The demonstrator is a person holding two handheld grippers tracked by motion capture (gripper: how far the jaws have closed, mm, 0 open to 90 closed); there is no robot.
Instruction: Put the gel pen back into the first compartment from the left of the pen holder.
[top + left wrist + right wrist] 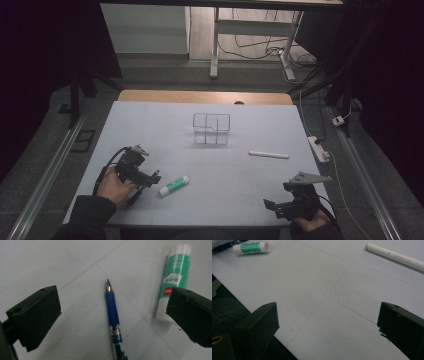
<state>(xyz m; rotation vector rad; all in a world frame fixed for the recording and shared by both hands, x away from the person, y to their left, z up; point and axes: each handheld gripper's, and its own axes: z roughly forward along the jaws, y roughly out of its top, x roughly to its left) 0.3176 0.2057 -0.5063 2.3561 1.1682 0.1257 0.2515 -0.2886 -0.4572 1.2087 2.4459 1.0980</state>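
Left gripper (112, 307): jaws spread wide, straddling the pen.
Pen (113, 315): flat on the table (210, 170) between those jaws, tip pointing away.
Glue stick (175, 277): just beside the right-hand jaw; likely to get knocked or pinched along.
Right gripper (328, 325): jaws spread, nothing between, idling near the table edge.
Risk: round barrel rolling away on closing.

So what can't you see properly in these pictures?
- Blue pen: its back end is cut off by the bottom edge of the left gripper view.
- Glue stick: its label is blurred, and the jaw hides its lower end.
- White tube: its print is too small, and the right edge cuts it off.
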